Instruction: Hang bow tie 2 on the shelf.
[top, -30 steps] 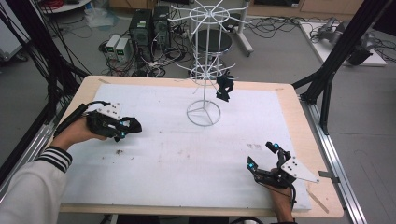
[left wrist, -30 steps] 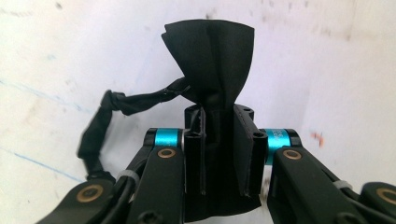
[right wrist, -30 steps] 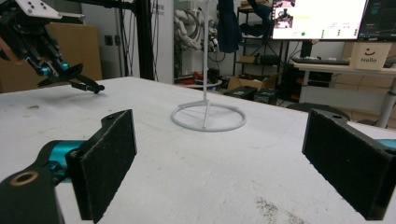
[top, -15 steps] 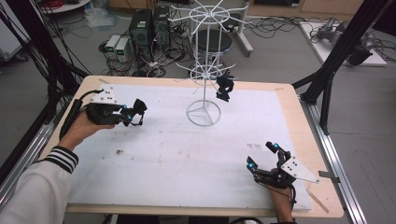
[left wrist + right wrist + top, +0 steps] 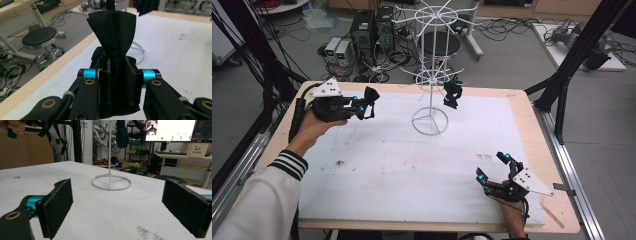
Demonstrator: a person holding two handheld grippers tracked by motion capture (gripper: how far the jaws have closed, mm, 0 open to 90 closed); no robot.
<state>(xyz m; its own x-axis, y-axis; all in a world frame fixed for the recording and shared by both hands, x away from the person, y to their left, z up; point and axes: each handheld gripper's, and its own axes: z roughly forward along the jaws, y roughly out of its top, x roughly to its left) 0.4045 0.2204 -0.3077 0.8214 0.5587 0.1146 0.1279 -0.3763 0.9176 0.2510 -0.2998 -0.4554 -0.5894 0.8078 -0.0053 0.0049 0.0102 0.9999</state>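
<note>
My left gripper is lifted above the table's far left and is shut on a black bow tie, which fans out above the jaws in the left gripper view. A white wire rack stands on its ring base at the far middle of the table, and a second black bow tie hangs from one of its lower arms. The rack's ring base lies ahead in the right gripper view. My right gripper rests open near the front right edge, its pads wide apart with nothing between them.
The table has a white mat inside a wooden rim. Black frame posts rise at the right and left. Computers and cables and a stool sit on the floor behind.
My left gripper has risen and moved right toward the rack, carrying the bow tie. The right gripper has stayed in place.
</note>
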